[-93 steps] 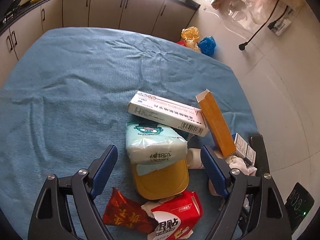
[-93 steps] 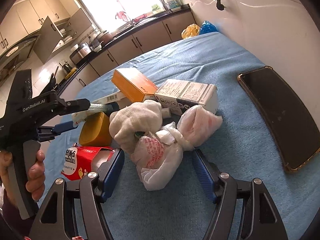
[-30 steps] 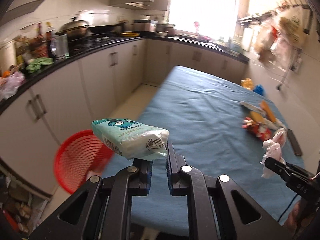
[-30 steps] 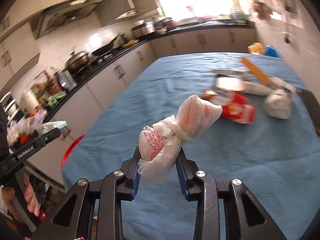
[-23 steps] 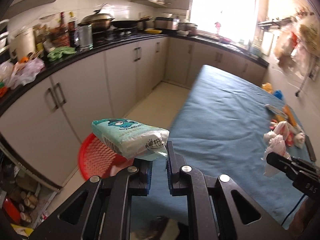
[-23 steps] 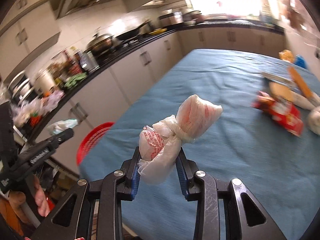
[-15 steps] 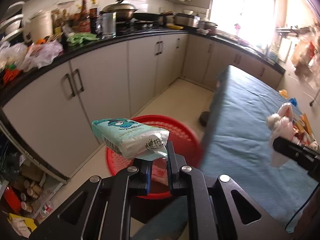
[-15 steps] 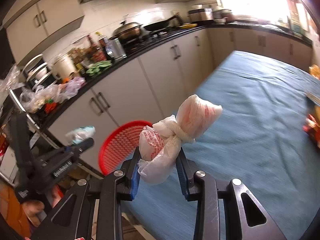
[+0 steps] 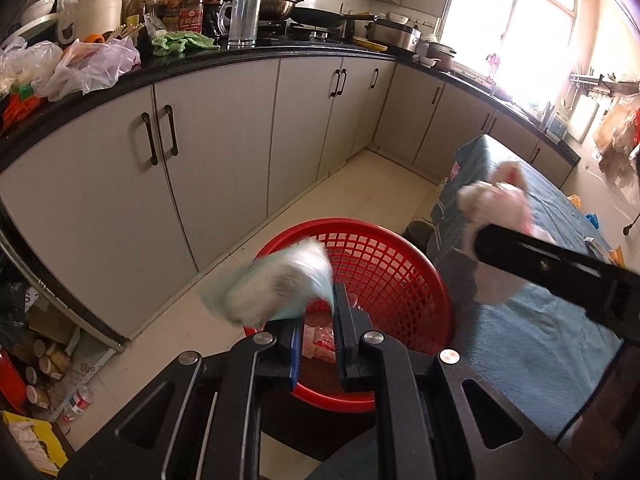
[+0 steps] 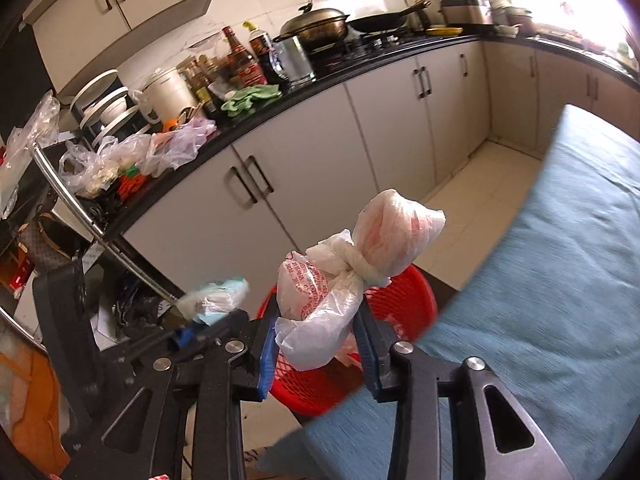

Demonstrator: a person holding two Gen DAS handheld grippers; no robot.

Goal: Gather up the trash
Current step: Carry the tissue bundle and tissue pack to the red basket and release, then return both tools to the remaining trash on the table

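A red mesh basket (image 9: 380, 248) (image 10: 412, 292) stands on the floor beside the blue-covered table (image 9: 540, 340) (image 10: 560, 280). My left gripper (image 9: 318, 308) (image 10: 224, 320) hangs over it, jaws slightly apart. The pale green tissue pack (image 9: 276, 288) (image 10: 214, 300) is blurred and tipped at the fingertips, coming loose. Between the jaws I see only wrappers lying in the basket. My right gripper (image 10: 316, 320) (image 9: 476, 236) is above the basket's table side. Its jaws are opening, and the knotted white plastic bag (image 10: 360, 256) (image 9: 496, 208) still sits between the pads.
Grey cabinets (image 9: 224, 152) under a black counter (image 10: 304, 80) crowded with bottles, pots and plastic bags run behind the basket. Bottles and boxes (image 9: 44, 364) clutter the floor at lower left. Tiled floor (image 9: 360, 192) lies between cabinets and table.
Both grippers swung off the table to above the red basket. The tissue pack, held steady before, now tilts and blurs at the left fingertips. The right jaws have widened around the bag.
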